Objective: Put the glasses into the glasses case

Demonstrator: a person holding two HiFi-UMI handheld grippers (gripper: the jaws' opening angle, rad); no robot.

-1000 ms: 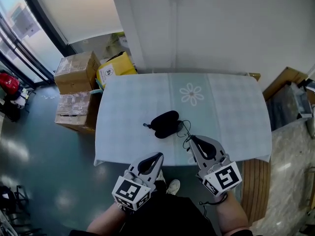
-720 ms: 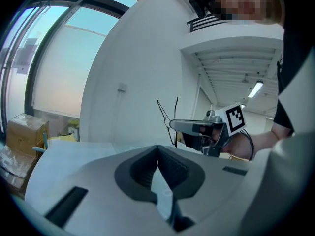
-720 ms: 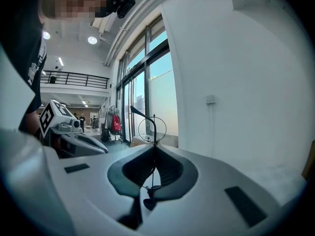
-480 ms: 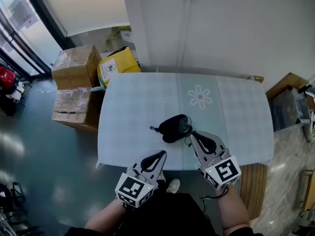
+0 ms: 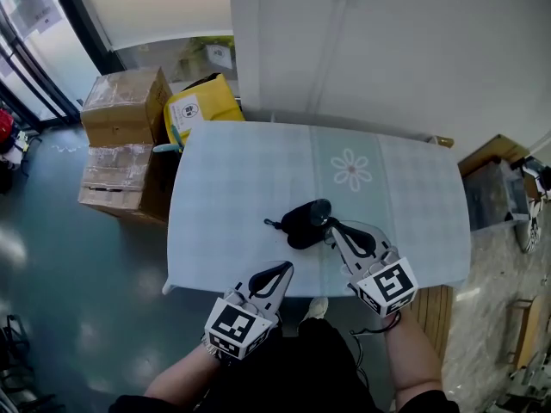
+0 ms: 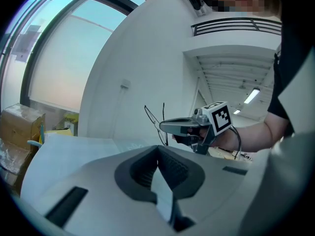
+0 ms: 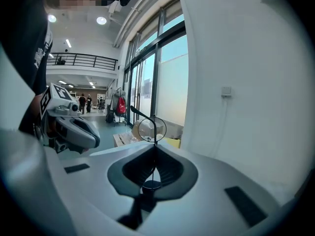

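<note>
The black glasses case (image 5: 297, 222) lies on the pale checked tablecloth (image 5: 241, 179), toward the front edge. My right gripper (image 5: 331, 227) is just right of the case, shut on the thin-framed glasses (image 7: 152, 128). One round lens and a temple arm stick out beyond the jaw tips. From the left gripper view the glasses (image 6: 153, 119) show as thin wires ahead of the right gripper (image 6: 165, 126). My left gripper (image 5: 282, 269) hangs at the table's front edge, shut with nothing in it.
Cardboard boxes (image 5: 120, 110) and a yellow box (image 5: 202, 110) stand on the floor left of the table. A white wall runs behind it. A wooden crate (image 5: 491, 157) sits at the right. A flower print (image 5: 351, 170) marks the cloth.
My right gripper closed in from the front edge to the case's right end and now holds the glasses off the cloth. The left gripper has barely moved.
</note>
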